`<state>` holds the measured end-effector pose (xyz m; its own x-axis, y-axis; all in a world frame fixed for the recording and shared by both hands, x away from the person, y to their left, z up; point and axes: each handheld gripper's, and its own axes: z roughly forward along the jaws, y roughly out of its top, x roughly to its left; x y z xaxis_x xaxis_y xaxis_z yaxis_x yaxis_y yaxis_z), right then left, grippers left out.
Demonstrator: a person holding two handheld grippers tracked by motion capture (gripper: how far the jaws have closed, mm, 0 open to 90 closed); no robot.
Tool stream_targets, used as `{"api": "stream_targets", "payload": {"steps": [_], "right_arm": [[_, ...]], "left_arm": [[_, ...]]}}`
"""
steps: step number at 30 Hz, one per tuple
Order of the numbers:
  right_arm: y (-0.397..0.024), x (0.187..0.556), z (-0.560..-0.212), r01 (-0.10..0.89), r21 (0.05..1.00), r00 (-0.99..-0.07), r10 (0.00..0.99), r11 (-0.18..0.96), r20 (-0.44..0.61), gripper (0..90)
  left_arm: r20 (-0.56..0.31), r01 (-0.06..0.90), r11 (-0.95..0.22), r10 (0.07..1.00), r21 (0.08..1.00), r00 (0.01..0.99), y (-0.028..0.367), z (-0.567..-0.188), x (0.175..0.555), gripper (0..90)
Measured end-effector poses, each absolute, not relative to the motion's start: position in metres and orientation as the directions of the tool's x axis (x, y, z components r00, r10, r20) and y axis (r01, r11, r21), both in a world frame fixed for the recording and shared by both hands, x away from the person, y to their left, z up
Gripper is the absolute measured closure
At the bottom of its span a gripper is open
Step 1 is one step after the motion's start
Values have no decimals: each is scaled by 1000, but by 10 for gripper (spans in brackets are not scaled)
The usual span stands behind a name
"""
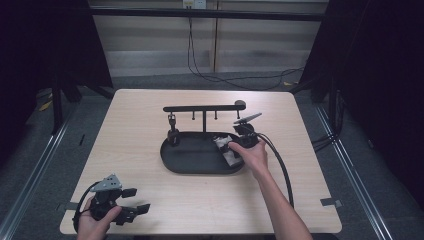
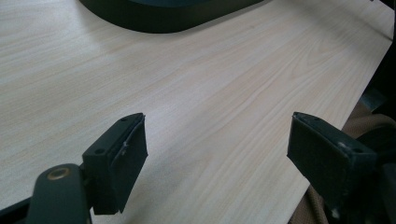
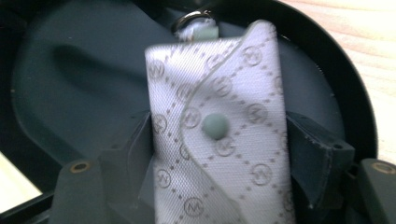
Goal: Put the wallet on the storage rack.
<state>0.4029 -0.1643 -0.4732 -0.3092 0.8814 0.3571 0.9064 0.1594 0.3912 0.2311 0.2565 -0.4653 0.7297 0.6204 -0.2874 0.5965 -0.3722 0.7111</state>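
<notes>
A white monogram-patterned pouch (image 3: 219,93) with a grey snap button and a metal ring at its top lies at the right end of a black oval tray (image 1: 195,162). My right gripper (image 3: 217,140) stands over the tray's right end (image 1: 234,145), its jaws pressed against both sides of the pouch. The pouch (image 1: 223,145) shows beside the person's right hand. My left gripper (image 1: 137,200) rests near the table's front left corner. It is open (image 2: 217,140) over bare wood, with nothing between its fingers.
A black stand with a horizontal bar (image 1: 202,108) and small pegs rises from the tray's far side. A small dark object (image 1: 173,134) sits at the tray's left end. The right gripper's cable (image 1: 281,167) trails toward the front edge. The tray's rim (image 2: 159,18) lies ahead of the left gripper.
</notes>
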Motion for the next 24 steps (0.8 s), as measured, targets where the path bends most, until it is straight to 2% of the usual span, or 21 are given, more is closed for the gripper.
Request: {"api": "stream_targets", "payload": {"steps": [12,24], "right_arm": [[-174,399,-458,890,436,-314,875,136,367,303],[-197,382,-444,827,547,-360,870,130,336,251]], "left_arm": [[-290,596,-366,621,715,729,256,-465,231,198],[-291,598,-351,629,720,721,257,-465,232,198]]}}
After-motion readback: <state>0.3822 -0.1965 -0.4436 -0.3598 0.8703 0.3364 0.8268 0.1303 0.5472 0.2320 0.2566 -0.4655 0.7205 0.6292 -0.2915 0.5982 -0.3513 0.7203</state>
